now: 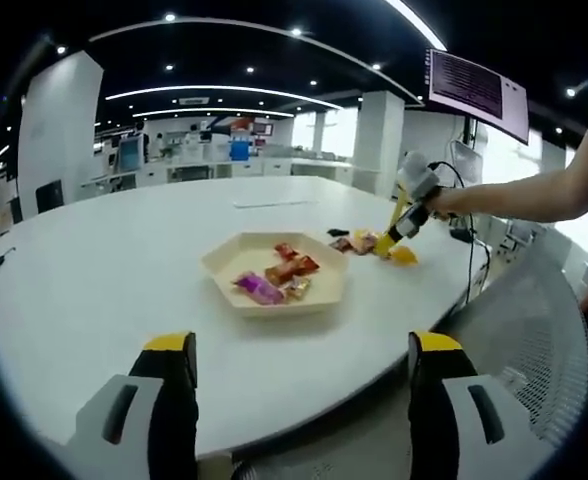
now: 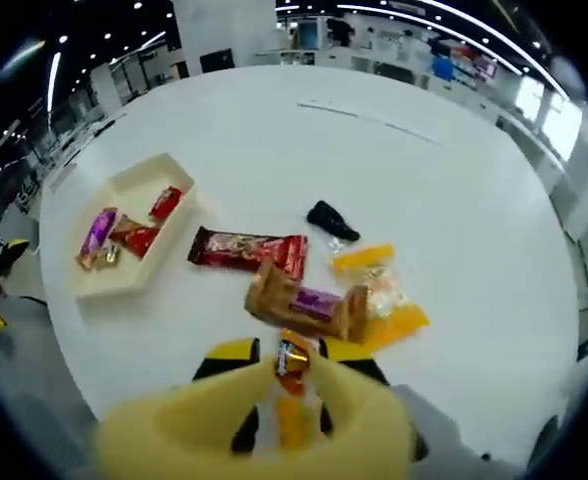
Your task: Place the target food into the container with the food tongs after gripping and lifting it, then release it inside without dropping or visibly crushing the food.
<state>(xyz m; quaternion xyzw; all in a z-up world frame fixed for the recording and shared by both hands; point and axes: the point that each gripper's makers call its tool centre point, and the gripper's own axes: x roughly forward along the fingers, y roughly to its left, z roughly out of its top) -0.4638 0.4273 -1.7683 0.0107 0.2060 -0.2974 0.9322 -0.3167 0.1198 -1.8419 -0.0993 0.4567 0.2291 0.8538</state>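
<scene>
My right gripper [image 2: 294, 354] is shut on a pair of yellow food tongs [image 2: 274, 425], blurred at the bottom of the right gripper view. A small orange-wrapped candy [image 2: 292, 364] is pinched between the tong tips, just above the table. Beyond it lie a brown packet with a purple label [image 2: 309, 305], a red bar [image 2: 249, 250] and a yellow packet [image 2: 379, 290]. The cream hexagonal tray [image 2: 134, 180] sits to the left, holding several wrapped snacks. In the left gripper view, my left gripper [image 1: 304, 345] is open and empty, short of the tray [image 1: 224, 262]. The right gripper [image 1: 414, 195] and tongs [image 1: 399, 238] reach down at the tray's right.
A small black object [image 2: 332, 222] lies past the loose snacks. The round white table [image 1: 104, 260] is wide and bare on the left and far side. A grey mesh chair back [image 1: 534, 340] stands at the near right edge. A person's forearm [image 1: 534, 190] comes in from the right.
</scene>
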